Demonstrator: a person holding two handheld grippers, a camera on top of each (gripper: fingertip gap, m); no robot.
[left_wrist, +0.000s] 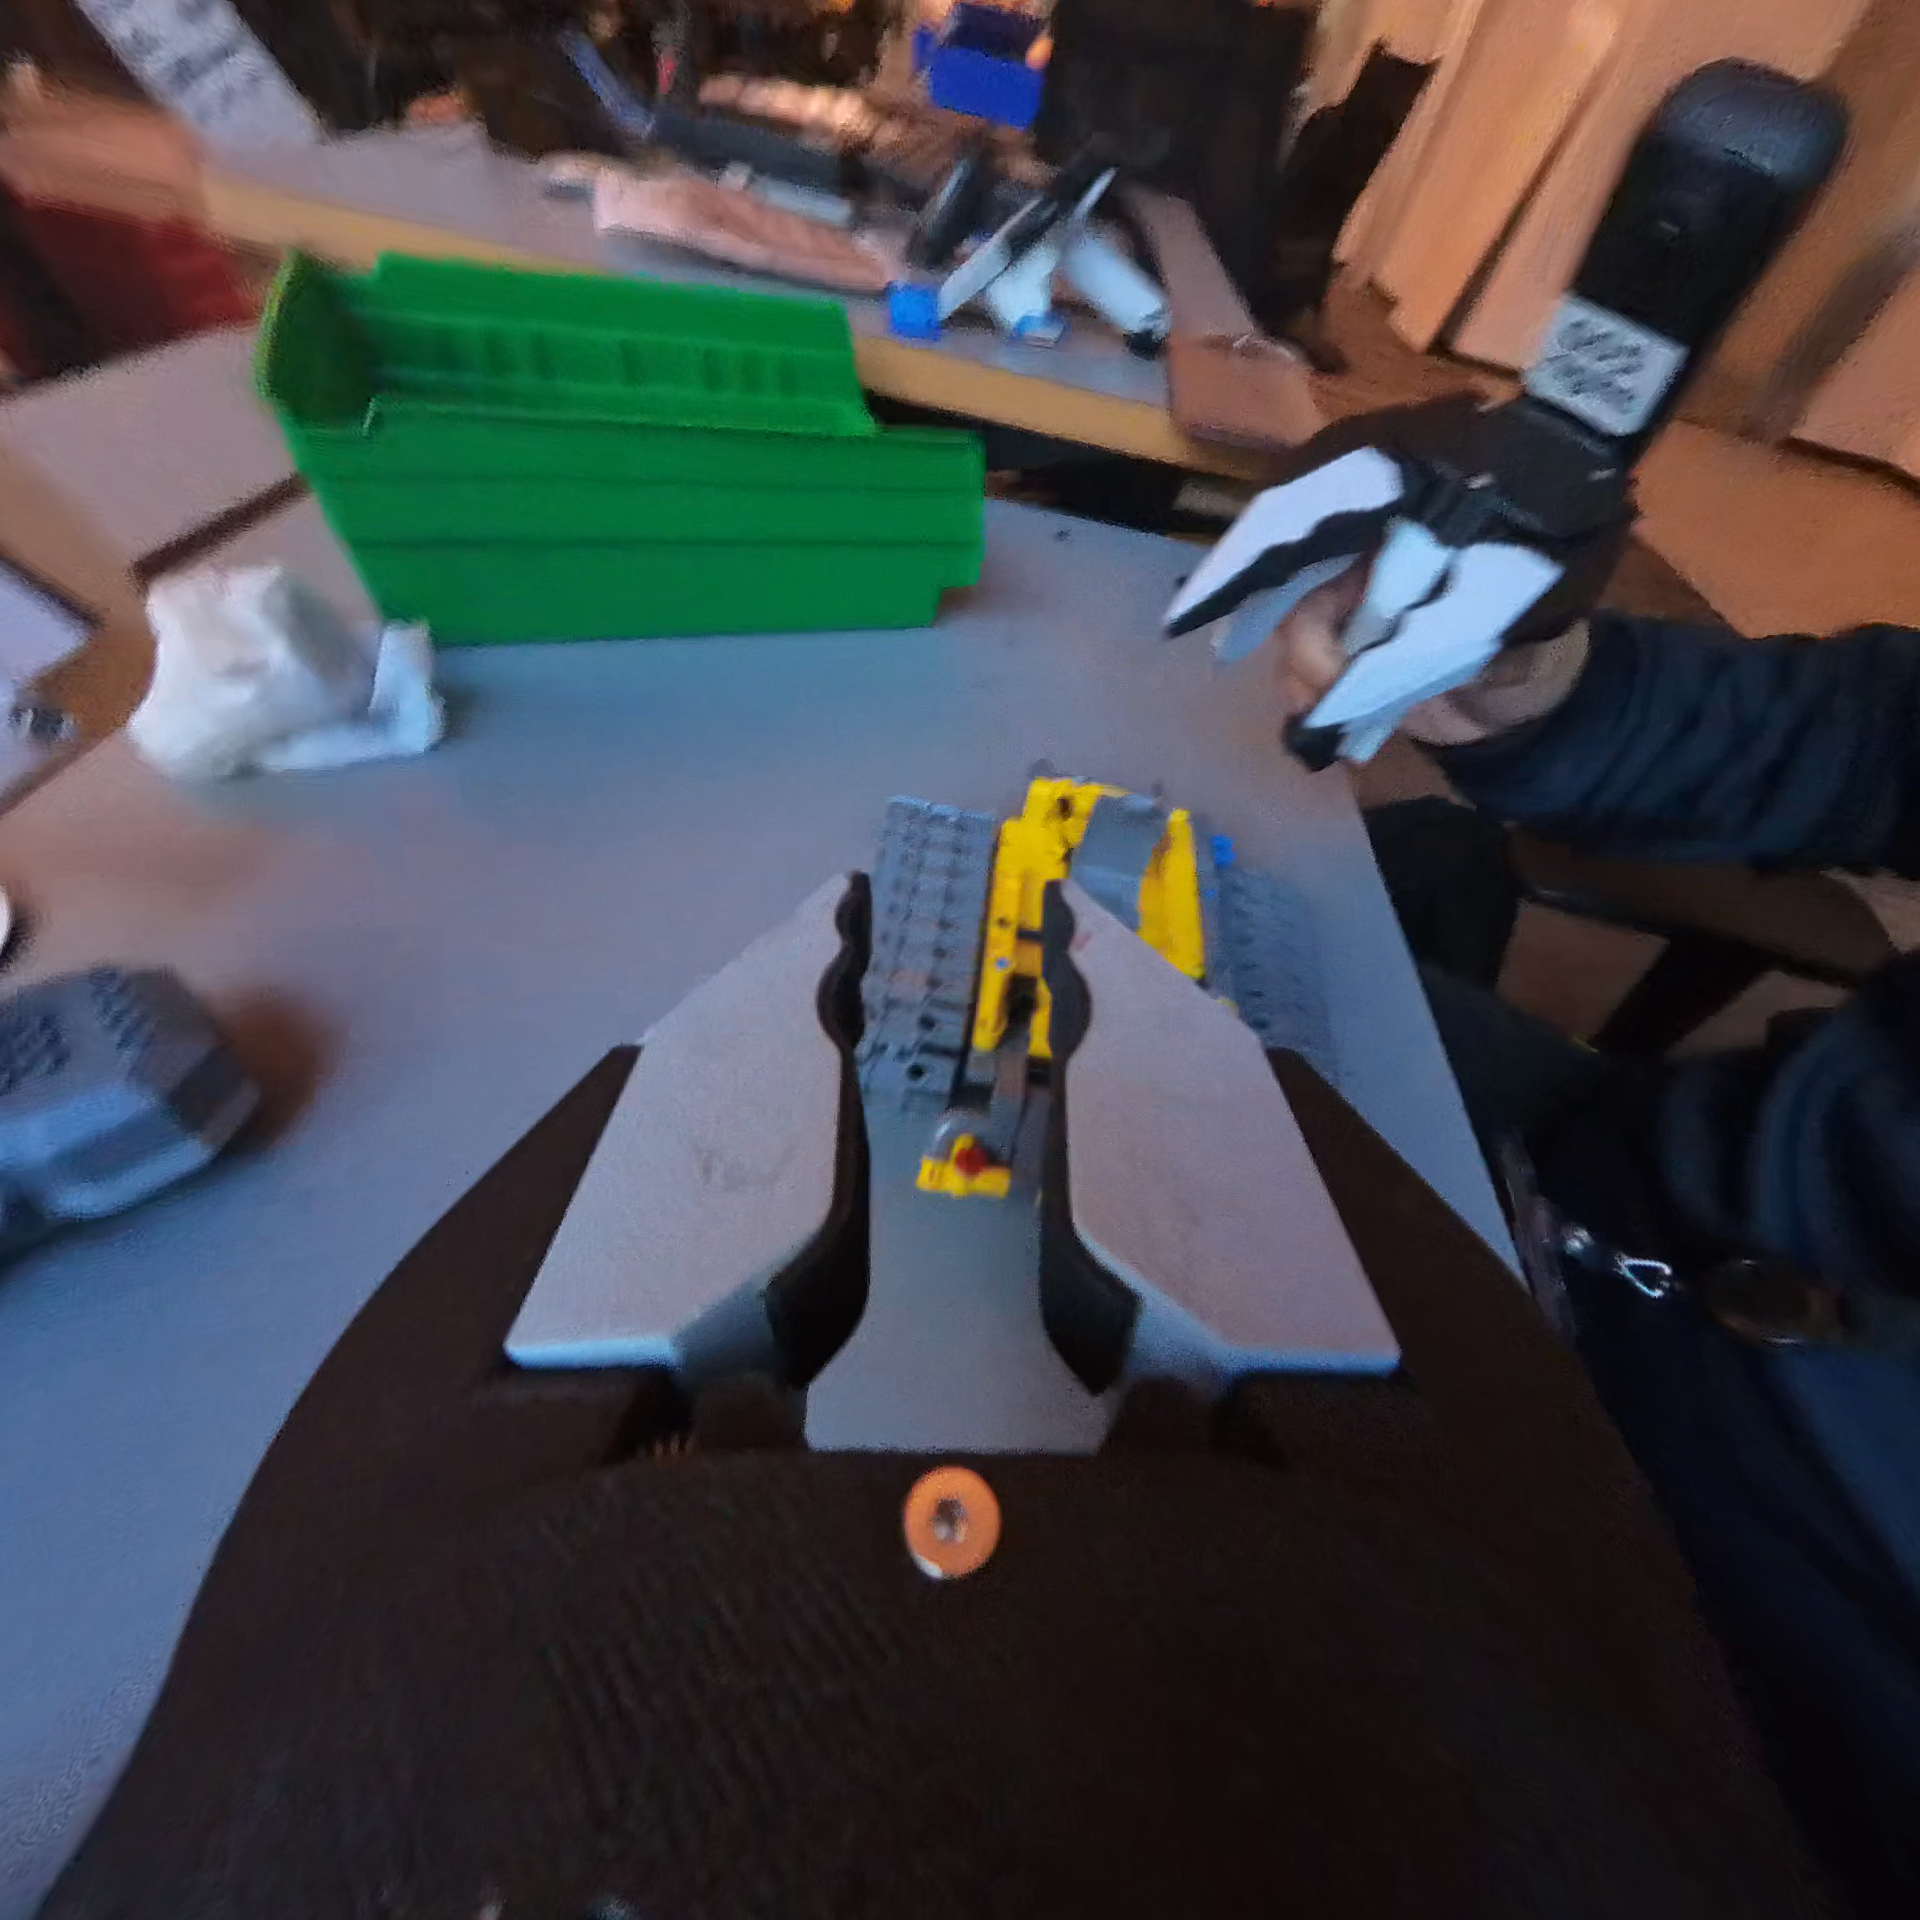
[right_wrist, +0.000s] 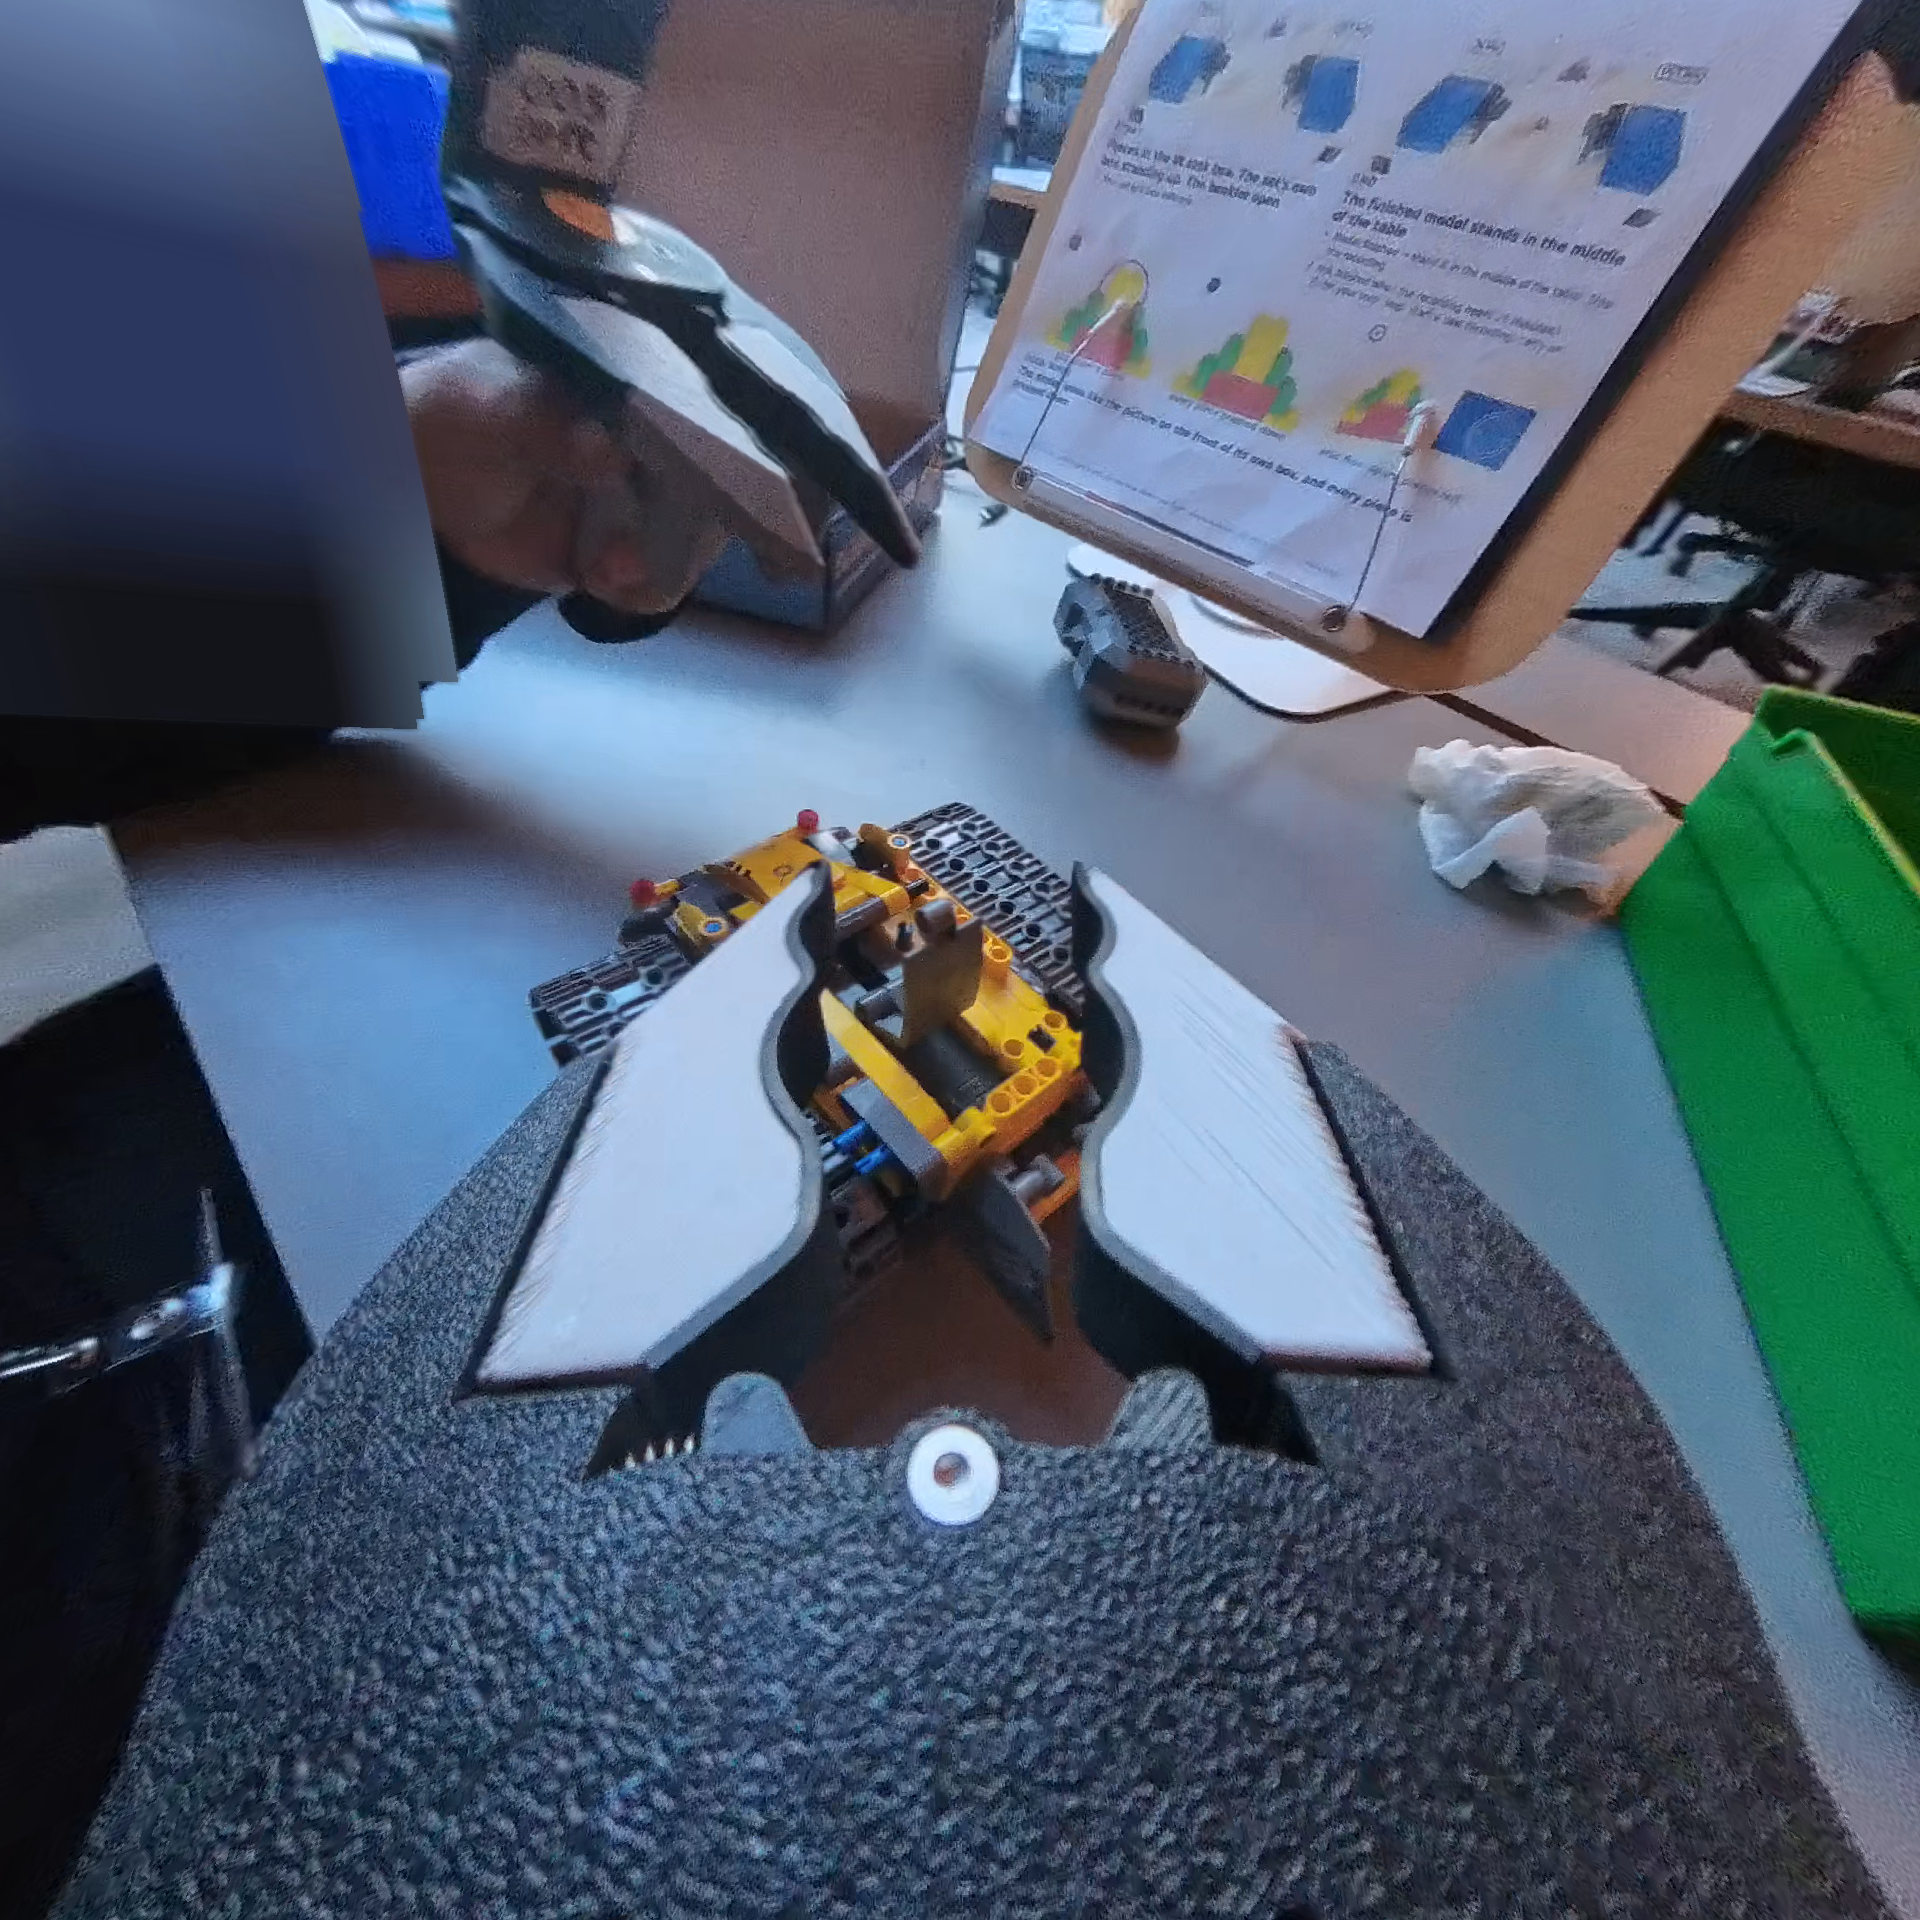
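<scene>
Brick model (right_wrist: 914, 1029), yellow and grey, lies on the tabletop (right_wrist: 1299, 914) close to its near edge. Its long axis runs away from the right claw (right_wrist: 951, 914), which hangs just above it, spread and holding nothing. The left claw (left_wrist: 951, 925) is also spread and empty, low before the model (left_wrist: 1049, 935). Only the right view shows a sheet stand (right_wrist: 1558, 582); the left view shows the whole green bin (left_wrist: 623, 468).
</scene>
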